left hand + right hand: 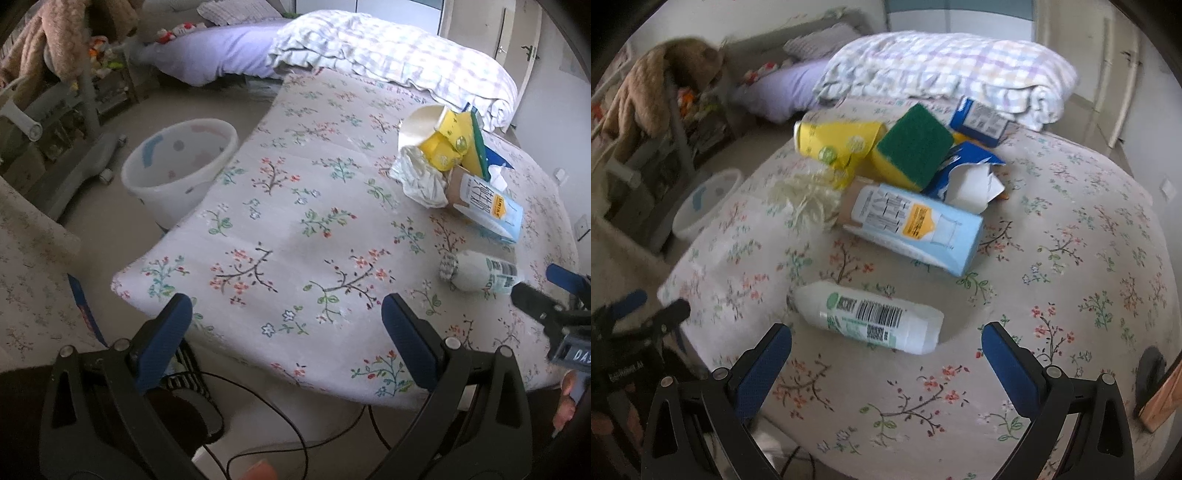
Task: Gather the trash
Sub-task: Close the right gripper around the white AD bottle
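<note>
Floral bedsheet, white bottle just beyond right fingers.

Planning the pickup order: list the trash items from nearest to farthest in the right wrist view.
White plastic bottle lying on its side with a barcode label → pale blue carton with an orange sticker → yellow sponge with a green scouring pad → blue and white package with printed label at the back.

Two black plastic grippers with blue ribbed finger pads, silver screws, white lettering.
</note>
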`<action>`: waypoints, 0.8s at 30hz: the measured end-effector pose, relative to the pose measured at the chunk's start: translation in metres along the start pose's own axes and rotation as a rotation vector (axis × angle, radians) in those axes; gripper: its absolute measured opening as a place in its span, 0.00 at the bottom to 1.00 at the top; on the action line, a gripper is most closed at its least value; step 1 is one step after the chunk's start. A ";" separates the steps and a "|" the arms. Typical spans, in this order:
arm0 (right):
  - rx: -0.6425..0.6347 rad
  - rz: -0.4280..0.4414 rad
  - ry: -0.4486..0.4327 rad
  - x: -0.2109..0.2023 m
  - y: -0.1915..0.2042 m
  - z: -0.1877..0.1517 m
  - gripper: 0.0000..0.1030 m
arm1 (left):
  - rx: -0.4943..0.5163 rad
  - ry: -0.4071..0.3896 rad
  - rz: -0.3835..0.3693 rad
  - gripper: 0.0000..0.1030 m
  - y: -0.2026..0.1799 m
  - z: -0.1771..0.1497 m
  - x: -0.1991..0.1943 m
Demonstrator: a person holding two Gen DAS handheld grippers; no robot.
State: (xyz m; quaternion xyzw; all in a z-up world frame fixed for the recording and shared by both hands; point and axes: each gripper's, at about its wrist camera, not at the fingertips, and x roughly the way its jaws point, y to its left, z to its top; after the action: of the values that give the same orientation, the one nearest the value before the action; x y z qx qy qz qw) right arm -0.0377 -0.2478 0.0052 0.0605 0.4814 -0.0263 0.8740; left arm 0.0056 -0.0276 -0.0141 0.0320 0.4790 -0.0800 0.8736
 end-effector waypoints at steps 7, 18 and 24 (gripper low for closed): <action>-0.230 -0.031 0.096 0.016 0.023 0.012 1.00 | -0.009 0.020 -0.045 0.99 0.001 0.007 0.003; -0.437 -0.066 0.185 0.054 0.055 0.022 0.78 | 0.002 0.091 -0.062 0.99 0.005 0.009 0.017; -0.334 0.006 0.219 0.065 0.042 0.018 0.35 | 0.027 0.111 -0.122 0.99 -0.007 0.012 0.021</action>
State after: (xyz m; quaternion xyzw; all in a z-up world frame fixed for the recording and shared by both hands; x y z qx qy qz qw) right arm 0.0169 -0.2082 -0.0369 -0.0814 0.5713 0.0630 0.8143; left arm 0.0256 -0.0385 -0.0248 0.0191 0.5265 -0.1378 0.8387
